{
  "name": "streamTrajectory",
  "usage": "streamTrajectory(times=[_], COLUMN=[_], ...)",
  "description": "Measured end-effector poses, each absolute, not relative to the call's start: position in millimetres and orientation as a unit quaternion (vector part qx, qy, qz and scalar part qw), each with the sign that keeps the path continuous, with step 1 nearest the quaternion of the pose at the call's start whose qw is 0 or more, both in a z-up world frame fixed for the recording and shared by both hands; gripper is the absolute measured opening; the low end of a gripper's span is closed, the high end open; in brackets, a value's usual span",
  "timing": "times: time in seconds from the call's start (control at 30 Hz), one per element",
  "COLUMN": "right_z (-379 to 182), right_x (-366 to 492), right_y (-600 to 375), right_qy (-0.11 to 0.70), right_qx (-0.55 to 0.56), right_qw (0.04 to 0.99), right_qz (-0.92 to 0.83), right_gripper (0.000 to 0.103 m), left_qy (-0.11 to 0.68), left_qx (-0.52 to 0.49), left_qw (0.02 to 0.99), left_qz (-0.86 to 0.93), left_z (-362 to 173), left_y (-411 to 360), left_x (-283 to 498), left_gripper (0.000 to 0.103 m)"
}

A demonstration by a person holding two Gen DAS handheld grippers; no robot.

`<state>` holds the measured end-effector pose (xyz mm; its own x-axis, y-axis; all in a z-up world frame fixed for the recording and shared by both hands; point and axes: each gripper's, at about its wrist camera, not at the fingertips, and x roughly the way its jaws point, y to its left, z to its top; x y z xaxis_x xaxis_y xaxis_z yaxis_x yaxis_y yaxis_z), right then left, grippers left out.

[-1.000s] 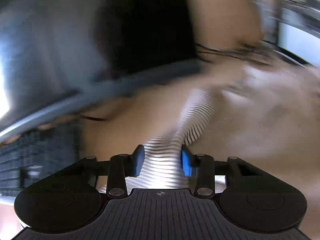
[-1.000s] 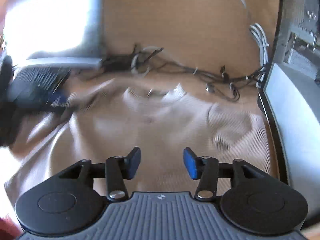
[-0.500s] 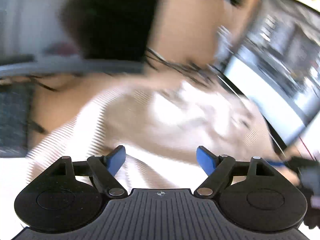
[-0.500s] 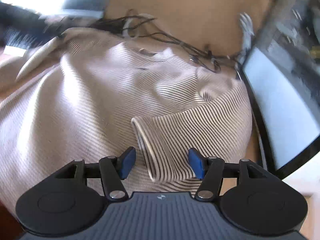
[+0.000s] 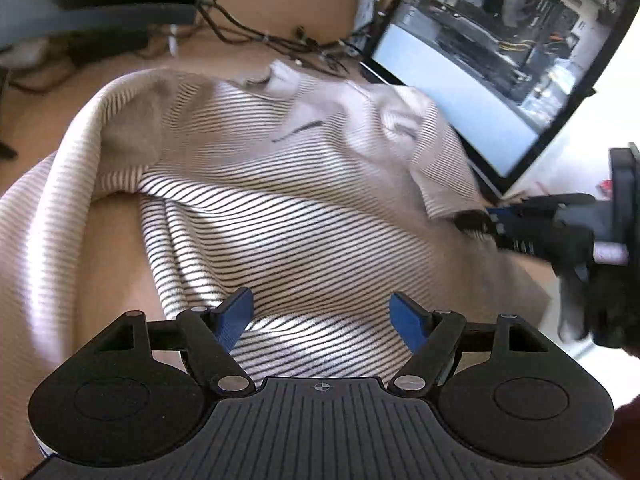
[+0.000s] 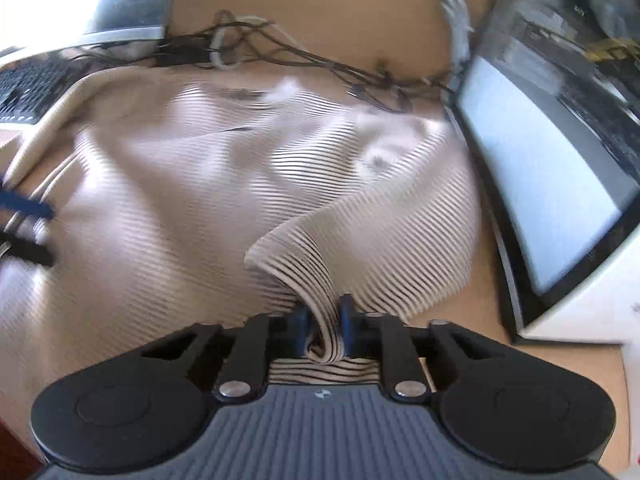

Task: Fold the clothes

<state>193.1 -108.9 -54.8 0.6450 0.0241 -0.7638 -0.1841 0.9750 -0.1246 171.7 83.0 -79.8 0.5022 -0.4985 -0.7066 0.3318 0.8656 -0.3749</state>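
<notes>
Right hand-held gripper (image 6: 323, 326) pinches rumpled striped sweater (image 6: 192, 200).

Left gripper (image 5: 322, 316) at lower centre of its own view, blue pads (image 5: 236, 316) spread wide apart, nothing between them; seen again at the left edge of the right view, blurred. Right gripper (image 6: 323, 322) at lower centre of its view, pads drawn close, pinching a fold of shirt (image 6: 296, 256); also at the right edge of the left view, fingers pointing left, held by a dark-gloved hand (image 5: 608, 304).
</notes>
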Motion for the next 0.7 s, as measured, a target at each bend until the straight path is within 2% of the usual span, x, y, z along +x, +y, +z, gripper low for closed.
streamTrajectory(times=[0.07,0.17,0.23,0.33,0.43,0.53,0.7], right_z=[-32.1,22.4,62.7,106.7,150.7,158.5,134.4], right_x=[197.5,206.1,214.9,230.6,246.3,264.1,287.9], right_y=[-126.6,-143.9,-145.5,-129.2,-112.9,-81.6,-31.4], right_qy=[0.409,0.351,0.3,0.245,0.19,0.181,0.206], right_qx=[-0.043,0.016,0.037,0.045,0.052,0.034,0.013], right_qw=[0.91,0.935,0.952,0.965,0.974,0.972,0.96], right_qz=[0.045,0.041,0.052,0.082,0.112,0.144,0.188], right_gripper=[0.01,0.01,0.01,0.01,0.007,0.001,0.001], left_qy=[0.436,0.435,0.427,0.408,0.383,0.354,0.343], left_qx=[-0.104,-0.142,-0.148,-0.142,-0.139,-0.109,-0.056], left_qw=[0.864,0.865,0.871,0.887,0.901,0.919,0.927], left_qz=[-0.229,-0.208,-0.19,-0.163,-0.147,-0.138,-0.141], left_z=[-78.7,-76.1,-72.9,-64.7,-53.1,-39.5,-33.1], left_y=[86.2,99.1,106.6,120.7,140.3,156.7,172.6], left_x=[173.1,179.9,182.9,183.2,174.9,160.9,130.7], left_gripper=[0.076,0.079,0.087,0.088,0.094,0.096,0.098])
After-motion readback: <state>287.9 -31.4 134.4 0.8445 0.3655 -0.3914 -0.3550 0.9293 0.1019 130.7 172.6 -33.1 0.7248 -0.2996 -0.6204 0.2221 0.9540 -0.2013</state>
